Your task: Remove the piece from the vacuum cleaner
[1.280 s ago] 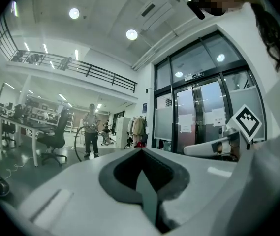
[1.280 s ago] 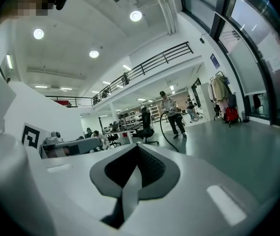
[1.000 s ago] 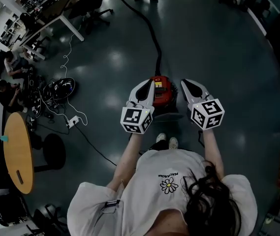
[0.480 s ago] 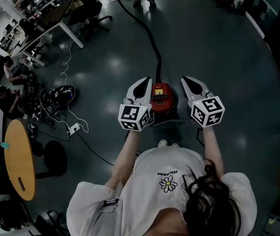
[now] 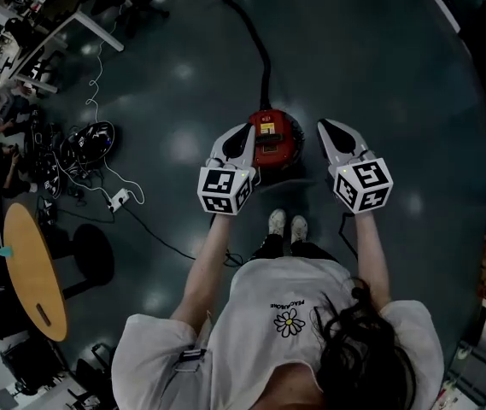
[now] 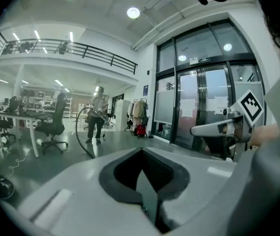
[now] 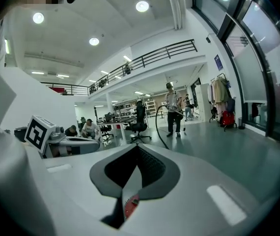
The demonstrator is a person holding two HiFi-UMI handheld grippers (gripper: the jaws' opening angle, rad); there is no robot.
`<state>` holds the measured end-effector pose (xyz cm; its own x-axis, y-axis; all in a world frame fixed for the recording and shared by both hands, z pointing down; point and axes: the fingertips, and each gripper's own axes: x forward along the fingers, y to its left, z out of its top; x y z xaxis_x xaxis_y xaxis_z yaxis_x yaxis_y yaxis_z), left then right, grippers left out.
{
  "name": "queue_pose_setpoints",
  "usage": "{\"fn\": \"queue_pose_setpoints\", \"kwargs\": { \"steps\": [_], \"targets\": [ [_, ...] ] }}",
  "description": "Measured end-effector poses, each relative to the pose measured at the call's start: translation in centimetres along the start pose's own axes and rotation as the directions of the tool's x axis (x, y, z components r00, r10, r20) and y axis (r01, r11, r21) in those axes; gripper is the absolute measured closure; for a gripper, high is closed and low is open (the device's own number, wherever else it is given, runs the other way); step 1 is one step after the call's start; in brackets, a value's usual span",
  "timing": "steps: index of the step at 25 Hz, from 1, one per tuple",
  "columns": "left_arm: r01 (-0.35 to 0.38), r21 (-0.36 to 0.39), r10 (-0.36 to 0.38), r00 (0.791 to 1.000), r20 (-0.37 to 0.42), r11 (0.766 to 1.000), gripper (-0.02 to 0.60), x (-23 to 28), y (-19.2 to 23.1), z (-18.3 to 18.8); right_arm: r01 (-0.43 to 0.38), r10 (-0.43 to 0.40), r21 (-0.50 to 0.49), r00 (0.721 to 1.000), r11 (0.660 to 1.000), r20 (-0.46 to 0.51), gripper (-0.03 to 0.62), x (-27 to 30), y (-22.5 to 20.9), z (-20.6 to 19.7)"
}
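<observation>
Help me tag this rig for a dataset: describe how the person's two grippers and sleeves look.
The left gripper and right gripper have white shells tapering to a point, with black textured pads lining the jaws. At their rear ends, the left cube and right cube are white with black square markers. The person wears a white short-sleeved T-shirt with a daisy print.
</observation>
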<state>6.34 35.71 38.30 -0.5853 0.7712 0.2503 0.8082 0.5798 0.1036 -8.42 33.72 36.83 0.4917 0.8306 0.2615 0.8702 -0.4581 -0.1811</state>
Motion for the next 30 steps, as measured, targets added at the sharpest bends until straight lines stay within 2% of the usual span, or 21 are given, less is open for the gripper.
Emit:
{"fn": "queue_pose_setpoints", "kwargs": {
  "steps": [3,5,7,10,12,14,15,16,17,21,23,25,27,28,30],
  "targets": [
    [0.009,-0.019,-0.011,0.996,-0.092,1.0,0.581,2.5,1.6,-4.3,0.014,-0.014,-0.01,0.999,1.0,-0.051,0.571,1.9,-1.6,-2.7],
    [0.021,-0.042,-0.028,0.981,-0.194,0.999,0.58,3.8,2.3,-9.2,0.024,-0.027,-0.033,0.996,0.999,-0.085,0.571,3.2,-2.5,-5.6],
    [0.037,-0.056,-0.052,0.954,-0.296,0.998,0.581,5.2,2.8,-14.4,0.033,-0.043,-0.089,0.992,0.995,-0.12,0.571,4.4,-3.5,-8.7],
    [0.068,-0.024,-0.072,0.909,-0.411,0.997,0.581,7.5,3.9,-21.8,0.003,-0.043,-0.205,0.98,0.979,-0.194,0.571,6.8,-4.2,-13.8],
    [0.1,0.002,-0.087,0.875,-0.477,0.995,0.581,9.1,4.5,-26.2,-0.062,-0.006,-0.258,0.967,0.964,-0.254,0.571,8.0,-3.9,-17.6],
    [0.143,0.044,-0.097,0.837,-0.539,0.989,0.581,10.7,4.9,-30.3,-0.149,0.057,-0.262,0.943,0.954,-0.328,0.568,8.8,-3.1,-22.1],
    [0.168,0.07,-0.099,0.817,-0.568,0.983,0.581,11.5,5.2,-32.3,-0.188,0.086,-0.25,0.926,0.95,-0.369,0.512,9.2,-2.7,-24.5],
    [0.193,0.091,-0.102,0.796,-0.597,0.977,0.58,12.2,5.3,-34.1,-0.222,0.109,-0.236,0.903,0.946,-0.415,0.477,9.3,-2.3,-27.0],
    [0.219,0.105,-0.107,0.774,-0.624,0.97,0.581,12.7,5.1,-35.9,-0.256,0.125,-0.225,0.873,0.94,-0.471,0.469,9.0,-2.0,-29.6],
    [0.323,0.172,-0.11,0.695,-0.711,0.931,0.58,14.1,4.0,-41.4,-0.402,0.135,-0.244,0.713,0.882,-0.688,0.401,7.5,-1.2,-40.3],
    [0.372,0.207,-0.105,0.666,-0.739,0.905,0.58,15.1,4.1,-43.2,-0.463,0.125,-0.25,0.64,0.85,-0.758,0.416,7.4,-1.5,-45.0],
    [0.415,0.212,-0.117,0.638,-0.761,0.885,0.581,15.8,3.7,-44.6,-0.517,0.108,-0.247,0.563,0.819,-0.819,0.425,6.9,-2.1,-49.0],
    [0.441,0.21,-0.127,0.62,-0.774,0.873,0.58,15.8,3.4,-45.7,-0.558,0.085,-0.25,0.505,0.791,-0.859,0.403,6.6,-2.4,-52.1],
    [0.444,0.212,-0.128,0.621,-0.773,0.871,0.58,15.8,3.5,-46.1,-0.57,0.074,-0.253,0.488,0.782,-0.87,0.397,6.7,-2.6,-53.2],
    [0.426,0.21,-0.127,0.637,-0.761,0.88,0.58,16.1,3.9,-46.5,-0.572,0.058,-0.253,0.468,0.78,-0.882,0.389,7.1,-3.1,-55.0]
  ]
}}
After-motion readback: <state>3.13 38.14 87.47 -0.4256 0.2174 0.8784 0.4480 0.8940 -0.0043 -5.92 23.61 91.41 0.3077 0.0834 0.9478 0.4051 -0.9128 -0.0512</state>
